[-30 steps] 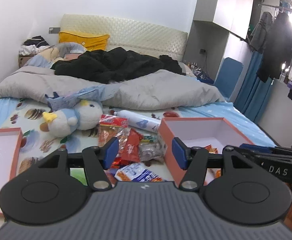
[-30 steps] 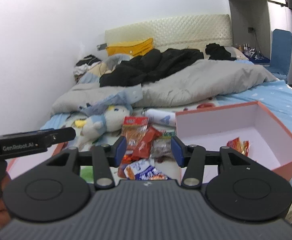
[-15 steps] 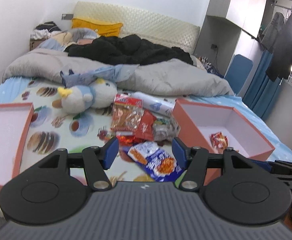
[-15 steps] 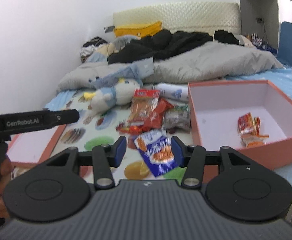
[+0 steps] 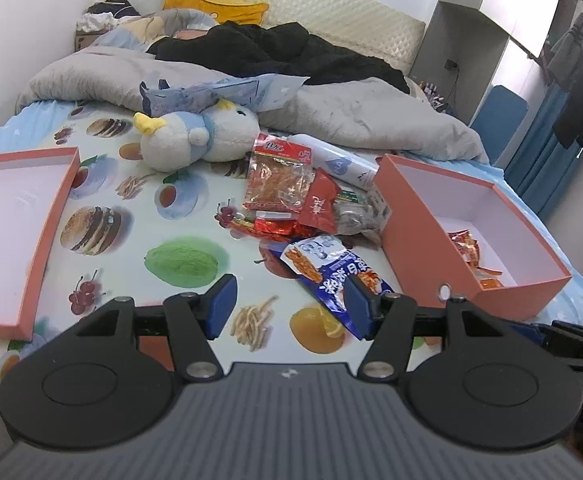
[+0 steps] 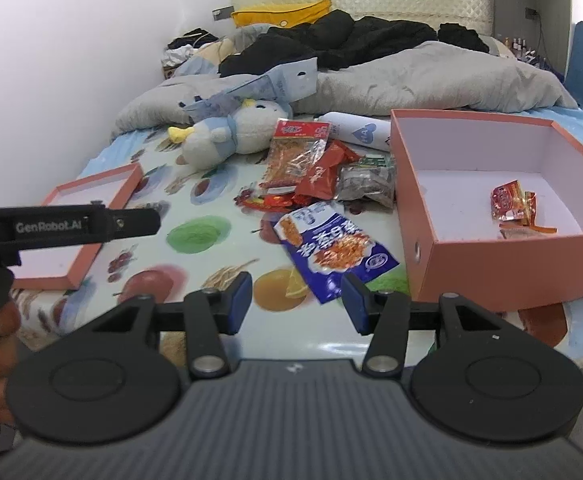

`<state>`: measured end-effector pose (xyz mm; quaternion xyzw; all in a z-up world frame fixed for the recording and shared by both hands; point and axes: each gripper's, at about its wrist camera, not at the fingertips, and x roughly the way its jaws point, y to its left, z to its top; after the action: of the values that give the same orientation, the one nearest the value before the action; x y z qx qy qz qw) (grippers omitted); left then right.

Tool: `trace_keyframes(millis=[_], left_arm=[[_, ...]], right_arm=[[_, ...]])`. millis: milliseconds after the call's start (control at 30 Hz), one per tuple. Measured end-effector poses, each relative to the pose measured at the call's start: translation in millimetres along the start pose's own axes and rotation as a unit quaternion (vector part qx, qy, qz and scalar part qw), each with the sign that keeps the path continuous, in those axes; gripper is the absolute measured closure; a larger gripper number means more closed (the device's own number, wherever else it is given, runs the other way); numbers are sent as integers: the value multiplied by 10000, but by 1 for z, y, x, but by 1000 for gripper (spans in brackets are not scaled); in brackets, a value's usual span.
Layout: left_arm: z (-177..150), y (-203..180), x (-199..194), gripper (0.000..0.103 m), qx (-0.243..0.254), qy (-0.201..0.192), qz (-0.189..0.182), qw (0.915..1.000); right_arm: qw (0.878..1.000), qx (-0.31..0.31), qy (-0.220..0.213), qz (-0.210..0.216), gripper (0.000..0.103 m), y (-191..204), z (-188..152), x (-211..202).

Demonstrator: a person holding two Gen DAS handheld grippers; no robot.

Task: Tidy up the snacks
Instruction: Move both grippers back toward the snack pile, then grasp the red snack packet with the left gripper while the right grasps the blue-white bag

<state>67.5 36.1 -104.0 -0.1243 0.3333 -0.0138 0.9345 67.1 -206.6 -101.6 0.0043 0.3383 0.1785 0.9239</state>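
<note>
Ahead of right tool [image 6: 294, 300] | blue snack bag [image 6: 331, 254] | untouched

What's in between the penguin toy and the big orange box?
A pile of snack packets and a white tube lie between the penguin toy and orange box, clearest in the right wrist view.

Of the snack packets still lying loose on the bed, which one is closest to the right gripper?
The blue and white packet, lying just ahead of the open jaws of the right gripper. The red and clear packets sit farther back, in a pile.

My two cameras sit on my grippers, looking down at the bed [image 5: 171, 208]. Both see the snack pile [image 5: 303, 204] [image 6: 315, 184].
</note>
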Motion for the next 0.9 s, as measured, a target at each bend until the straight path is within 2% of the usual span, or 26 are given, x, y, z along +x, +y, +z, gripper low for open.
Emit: trace_keyframes(millis=[267, 533, 700, 900], left_arm=[[18, 10, 37, 37, -10, 88, 35, 10000], [33, 23, 91, 35, 87, 276, -30, 9996], [44, 30, 127, 35, 226, 440, -46, 9988], [57, 33, 174, 33, 497, 727, -370, 9954]], right_arm=[[9994, -277, 99, 183, 51, 7, 14, 33], [9977, -486, 345, 320, 51, 13, 14, 75], [9965, -620, 490, 254, 51, 10, 18, 102], [9954, -656, 673, 212, 51, 0, 21, 136]])
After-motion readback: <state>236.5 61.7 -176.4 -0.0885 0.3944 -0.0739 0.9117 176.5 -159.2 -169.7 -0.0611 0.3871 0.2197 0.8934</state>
